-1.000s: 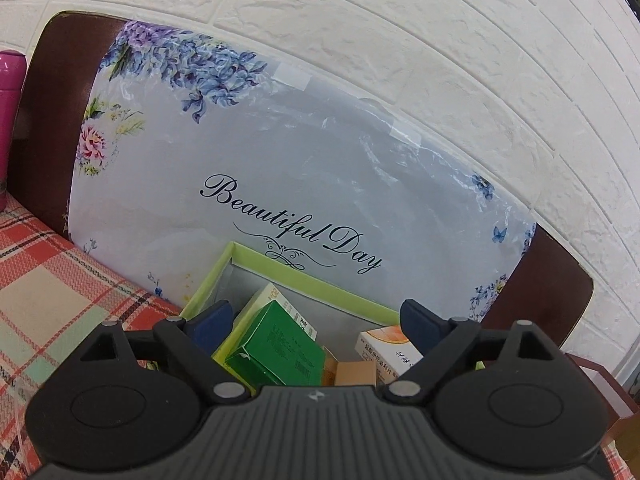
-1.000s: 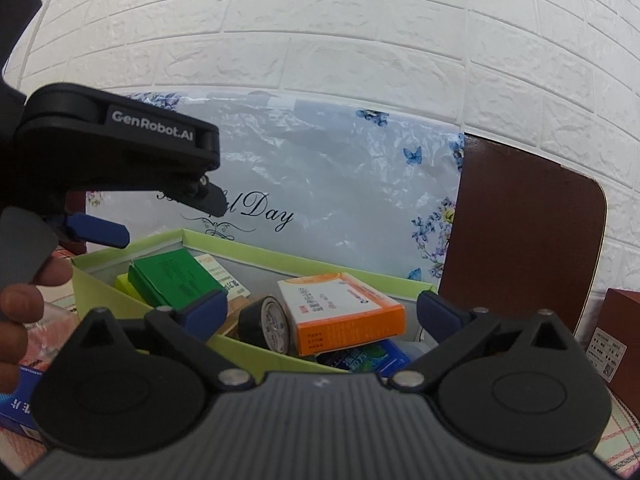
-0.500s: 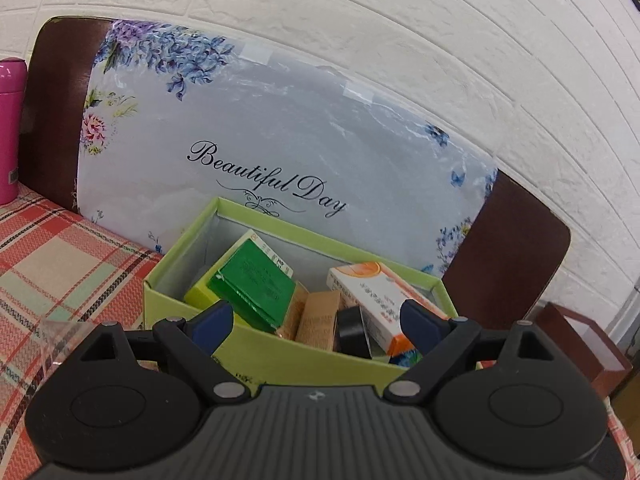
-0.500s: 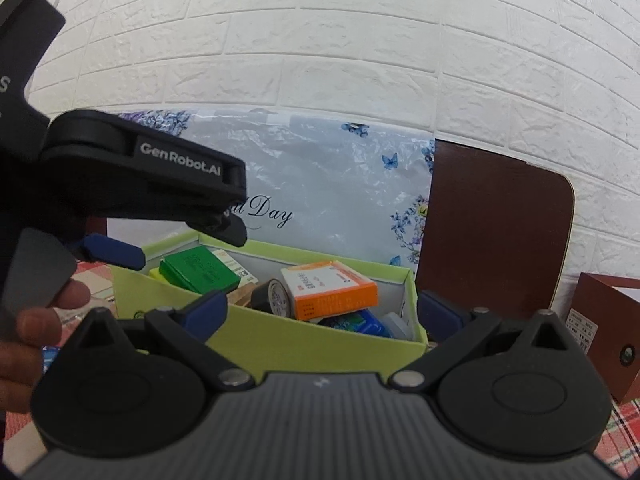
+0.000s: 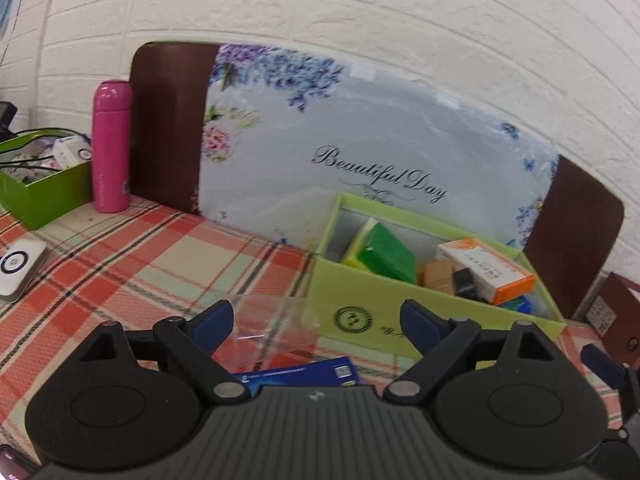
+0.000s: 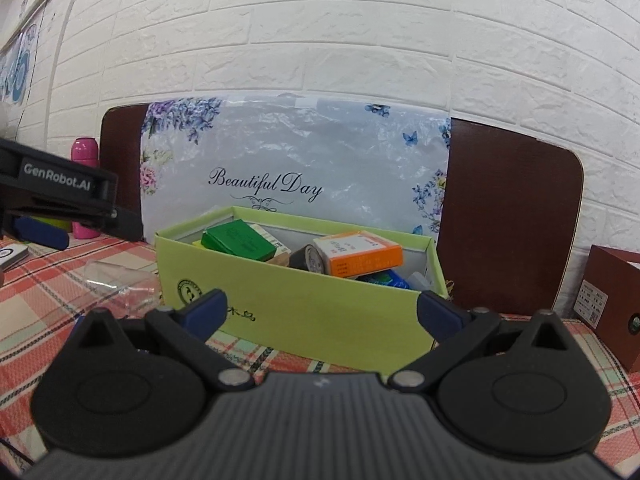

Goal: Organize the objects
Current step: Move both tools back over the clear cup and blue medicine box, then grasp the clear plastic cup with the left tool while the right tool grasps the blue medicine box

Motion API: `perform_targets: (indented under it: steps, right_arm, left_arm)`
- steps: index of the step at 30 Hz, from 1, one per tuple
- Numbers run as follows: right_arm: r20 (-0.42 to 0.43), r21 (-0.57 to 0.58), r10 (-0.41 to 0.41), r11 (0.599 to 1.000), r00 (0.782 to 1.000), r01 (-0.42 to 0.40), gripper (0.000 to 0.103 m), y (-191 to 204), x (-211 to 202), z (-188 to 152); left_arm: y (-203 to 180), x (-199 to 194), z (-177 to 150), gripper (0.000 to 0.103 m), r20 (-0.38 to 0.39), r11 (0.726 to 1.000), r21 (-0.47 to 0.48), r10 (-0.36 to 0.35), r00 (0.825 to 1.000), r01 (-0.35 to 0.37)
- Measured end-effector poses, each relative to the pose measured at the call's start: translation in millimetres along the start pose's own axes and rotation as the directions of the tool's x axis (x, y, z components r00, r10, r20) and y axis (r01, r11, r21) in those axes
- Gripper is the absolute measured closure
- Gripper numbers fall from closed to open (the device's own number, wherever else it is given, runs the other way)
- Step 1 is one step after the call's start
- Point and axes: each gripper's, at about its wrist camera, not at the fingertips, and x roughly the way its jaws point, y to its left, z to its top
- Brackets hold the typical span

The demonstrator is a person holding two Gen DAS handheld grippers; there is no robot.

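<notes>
My left claw (image 5: 316, 320) stands wide and holds nothing. My right claw (image 6: 322, 312) is likewise wide and holds nothing. Both hang above the desk (image 5: 132, 264), which carries a red plaid cloth.

The green box (image 6: 304, 308) sits on the desk, open at the top, its back against a floral board (image 6: 296, 156) lettered "Beautiful Day" that leans on the white brick wall (image 6: 320, 40). In the right view the box lies directly ahead of the right claw; in the left view it lies ahead and to the right of the left claw.

Inside the box: a green carton (image 6: 236, 240) propped at the left end, an orange carton (image 6: 360, 258) tilted at the right, a black roll (image 6: 310, 258) between them touching the orange carton, and a blue pack (image 6: 386, 280) under the orange carton. A tan item (image 5: 438, 276) shows in the left view; I cannot tell what it is.

Outside the box: a clear bag (image 5: 272, 324) on the cloth just left of it, and a blue packet (image 5: 300, 374) under the left claw, partly hidden by it.

Further left stand a pink bottle (image 5: 111, 148), a second green tray (image 5: 44, 194) and a white device (image 5: 18, 268). A brown box (image 6: 612, 304) stands at the right.
</notes>
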Motion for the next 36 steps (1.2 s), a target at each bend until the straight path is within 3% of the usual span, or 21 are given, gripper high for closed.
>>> perform_targets:
  steps: [5, 9, 13, 16, 19, 23, 27, 30, 32, 34, 36]
  right_arm:
    - [-0.04, 0.01, 0.072, 0.997, 0.997, -0.072, 0.0, 8, -1, -14]
    - [-0.066, 0.016, 0.184, 0.983, 0.981, -0.183, 0.0, 14, 3, -20]
    - [-0.082, -0.001, 0.284, 0.959, 0.955, -0.285, 0.0, 21, 7, -23]
    - [-0.106, -0.042, 0.35, 0.934, 0.931, -0.356, 0.0, 28, 14, -22]
    - [-0.117, -0.114, 0.441, 0.884, 0.89, -0.453, 0.0, 35, 27, -17]
    - [-0.192, -0.279, 0.508, 0.792, 0.839, -0.543, 0.0, 50, 52, -14]
    - [-0.278, -0.345, 0.531, 0.722, 0.8, -0.599, 0.0, 63, 79, -15]
    - [-0.334, -0.341, 0.579, 0.661, 0.743, -0.668, 0.0, 72, 92, -11]
    - [-0.376, -0.384, 0.593, 0.599, 0.712, -0.703, 0.0, 80, 98, -9]
    - [-0.394, -0.438, 0.589, 0.554, 0.705, -0.708, 0.0, 88, 103, -9]
    - [-0.415, -0.437, 0.594, 0.534, 0.689, -0.724, 0.0, 93, 112, -8]
  left_arm:
    - [28, 18, -6, 0.011, -0.041, 0.993, -0.117, 0.012, 0.999, -0.017]
    - [24, 40, -9, 0.017, -0.07, 0.996, -0.095, -0.005, 0.998, -0.001]
    - [19, 54, -7, 0.041, -0.07, 0.997, -0.075, -0.04, 0.997, 0.035]
    - [17, 61, -10, 0.074, -0.088, 0.996, -0.056, -0.072, 0.993, 0.068]
    - [16, 63, -15, 0.09, -0.093, 0.996, -0.032, -0.087, 0.992, 0.084]
    - [16, 56, -14, 0.094, -0.049, 0.997, -0.01, -0.079, 0.996, 0.078]
    - [20, 43, -9, 0.094, 0.002, 0.997, -0.004, -0.073, 0.997, 0.073]
    - [26, 35, -5, 0.094, 0.033, 0.997, -0.026, -0.071, 0.997, 0.072]
    - [30, 33, -3, 0.094, 0.039, 0.996, -0.044, -0.077, 0.996, 0.079]
    - [31, 33, -3, 0.094, 0.037, 0.996, -0.047, -0.076, 0.996, 0.078]
    - [31, 36, -5, 0.094, 0.03, 0.996, -0.043, -0.071, 0.997, 0.073]
